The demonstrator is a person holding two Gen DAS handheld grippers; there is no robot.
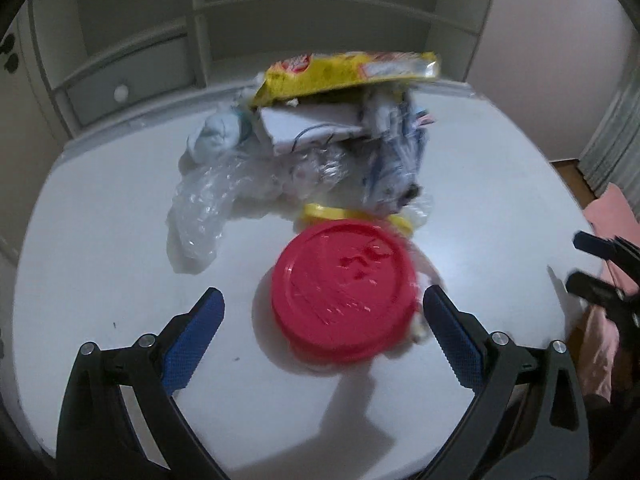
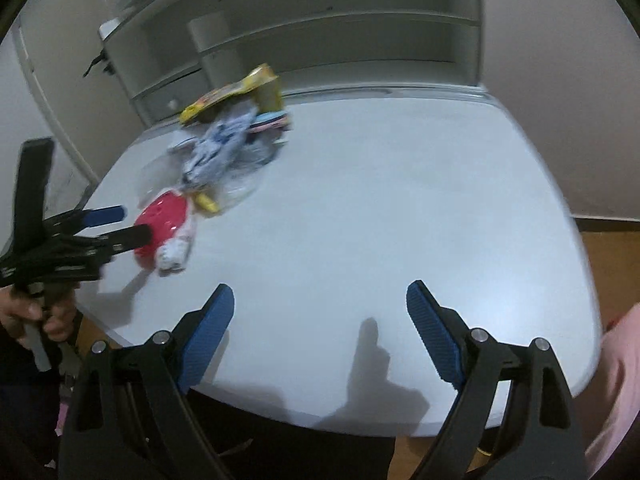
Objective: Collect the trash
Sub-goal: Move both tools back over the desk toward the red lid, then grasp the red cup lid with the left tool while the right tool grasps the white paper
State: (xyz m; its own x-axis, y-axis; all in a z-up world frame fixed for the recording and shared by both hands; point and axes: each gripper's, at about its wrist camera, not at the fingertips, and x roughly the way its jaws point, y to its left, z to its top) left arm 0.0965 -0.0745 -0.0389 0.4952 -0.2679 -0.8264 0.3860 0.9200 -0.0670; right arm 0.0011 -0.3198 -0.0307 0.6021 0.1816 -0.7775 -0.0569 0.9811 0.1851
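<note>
Trash pile (image 1: 320,140) lay uncollected near the table's (image 1: 500,184) far edge; both grippers (image 1: 322,312) (image 2: 320,308) gaped, grasping nothing.

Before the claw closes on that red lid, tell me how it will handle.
The red lid looks like thin moulded plastic, so probably light and fairly stiff. It lies tilted on crumpled white trash, so it may rock or slide when nudged. Its glossy surface could slip between the pads.
</note>
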